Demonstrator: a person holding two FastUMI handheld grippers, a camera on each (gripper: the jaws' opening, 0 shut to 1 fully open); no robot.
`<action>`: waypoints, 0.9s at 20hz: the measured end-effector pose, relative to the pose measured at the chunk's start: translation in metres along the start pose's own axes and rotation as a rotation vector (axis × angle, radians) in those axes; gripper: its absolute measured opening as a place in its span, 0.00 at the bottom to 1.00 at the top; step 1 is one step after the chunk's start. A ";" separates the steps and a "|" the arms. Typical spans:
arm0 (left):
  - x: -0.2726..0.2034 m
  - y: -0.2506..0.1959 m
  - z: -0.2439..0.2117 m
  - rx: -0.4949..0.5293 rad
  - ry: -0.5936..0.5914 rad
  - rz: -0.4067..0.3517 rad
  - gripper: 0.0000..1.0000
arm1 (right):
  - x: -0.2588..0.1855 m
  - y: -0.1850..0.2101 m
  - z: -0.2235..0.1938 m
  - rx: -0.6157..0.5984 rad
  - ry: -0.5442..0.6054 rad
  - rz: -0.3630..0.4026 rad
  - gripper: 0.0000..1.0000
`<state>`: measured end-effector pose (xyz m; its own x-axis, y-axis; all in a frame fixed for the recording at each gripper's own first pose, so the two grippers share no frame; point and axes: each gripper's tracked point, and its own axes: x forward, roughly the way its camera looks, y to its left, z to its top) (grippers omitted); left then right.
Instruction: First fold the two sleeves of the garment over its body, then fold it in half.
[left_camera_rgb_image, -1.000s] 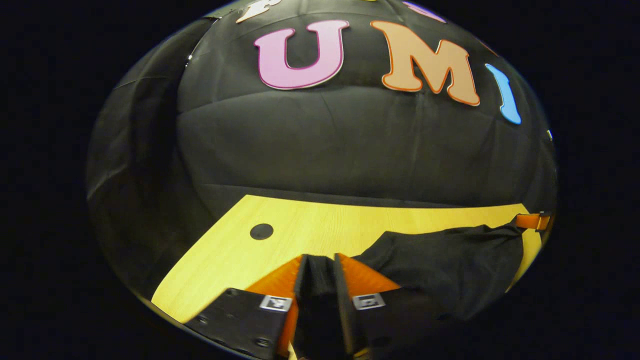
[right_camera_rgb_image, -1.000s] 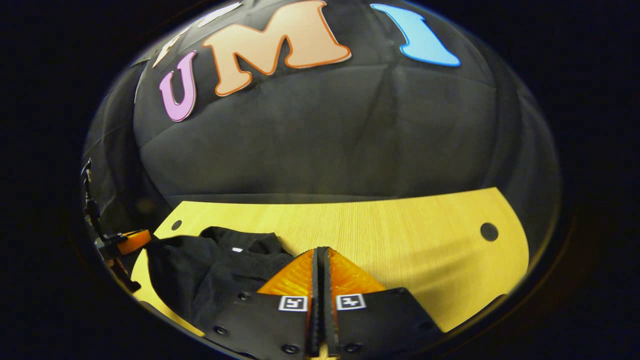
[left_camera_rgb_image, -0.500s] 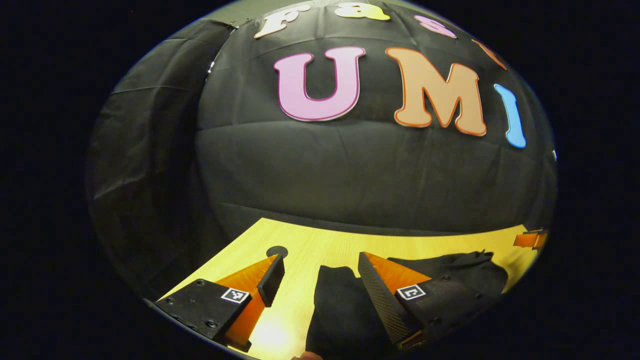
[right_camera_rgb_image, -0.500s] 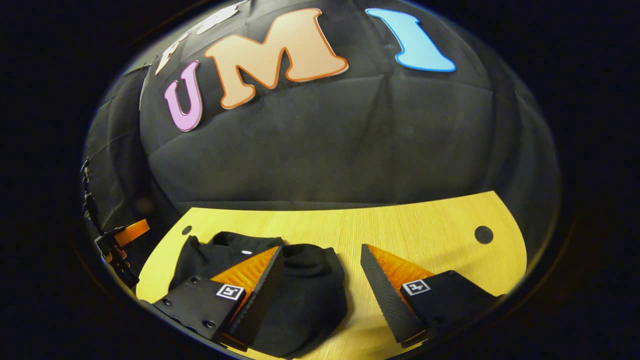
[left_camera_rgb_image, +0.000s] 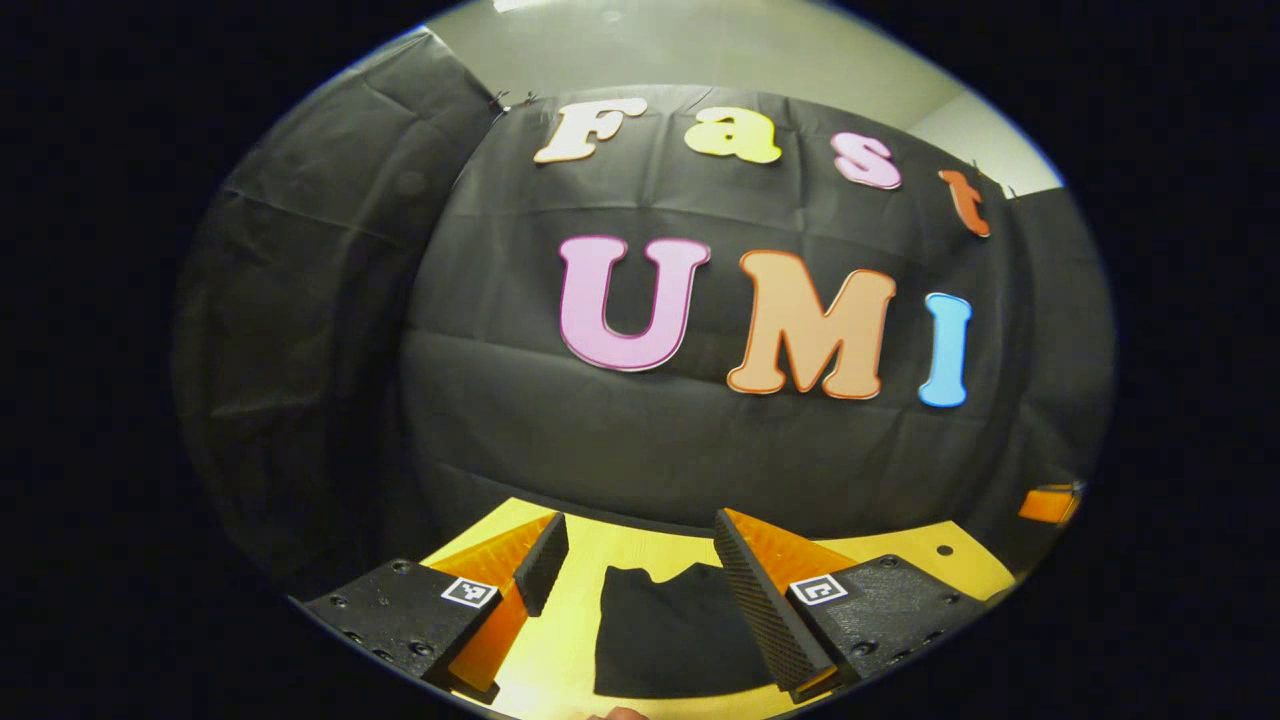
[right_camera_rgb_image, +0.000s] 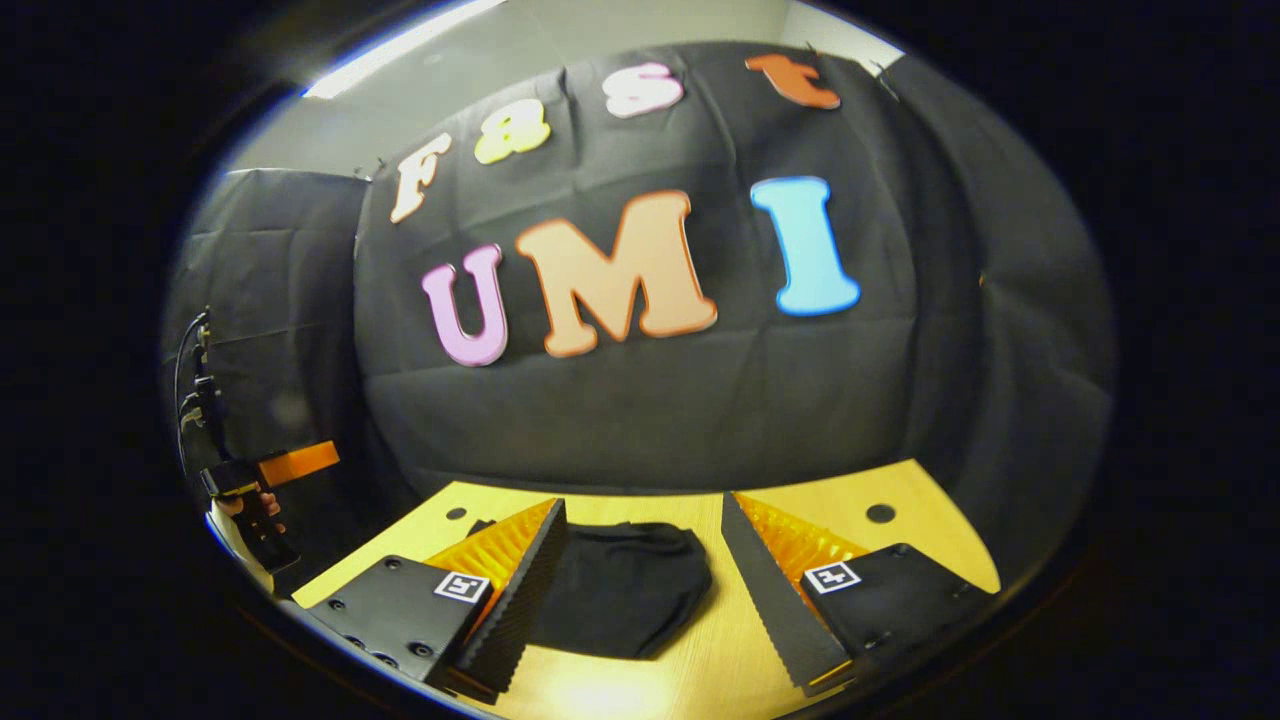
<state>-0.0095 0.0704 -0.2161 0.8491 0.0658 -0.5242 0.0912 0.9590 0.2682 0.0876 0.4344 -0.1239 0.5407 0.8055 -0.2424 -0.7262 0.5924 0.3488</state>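
The black garment (left_camera_rgb_image: 672, 625) lies folded into a compact bundle on the light wooden table (left_camera_rgb_image: 640, 548). In the left gripper view my left gripper (left_camera_rgb_image: 640, 565) is open and raised above the table, with the garment seen in the gap between its fingers. In the right gripper view the same garment (right_camera_rgb_image: 625, 585) rests flat, and my right gripper (right_camera_rgb_image: 645, 550) is open above it, touching nothing. The left gripper (right_camera_rgb_image: 285, 465) also appears far left in the right gripper view, held by a hand (right_camera_rgb_image: 250, 510).
The table (right_camera_rgb_image: 850, 495) has a round hole (right_camera_rgb_image: 880, 513) near its far right corner and another hole (right_camera_rgb_image: 456, 513) at the far left. Black cloth walls close the booth behind the table. The right gripper (left_camera_rgb_image: 1048, 503) peeks in at the left gripper view's right edge.
Both grippers went from shut on the garment to open, letting it drop onto the table. Both have since lifted and pulled back, so the garment looks smaller and lower.
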 end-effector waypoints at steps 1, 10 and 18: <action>-0.016 -0.001 0.006 0.030 -0.012 -0.012 0.90 | -0.025 0.006 0.007 -0.008 -0.040 -0.007 0.98; -0.178 -0.024 -0.035 0.073 0.017 -0.063 0.93 | -0.178 0.094 -0.050 0.187 -0.139 0.026 0.97; -0.227 -0.012 -0.051 0.072 0.041 -0.074 0.93 | -0.247 0.123 -0.098 0.145 -0.134 0.015 0.97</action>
<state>-0.2299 0.0580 -0.1414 0.8169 0.0082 -0.5767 0.1914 0.9393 0.2846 -0.1768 0.3096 -0.1100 0.5893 0.7994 -0.1169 -0.6710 0.5649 0.4803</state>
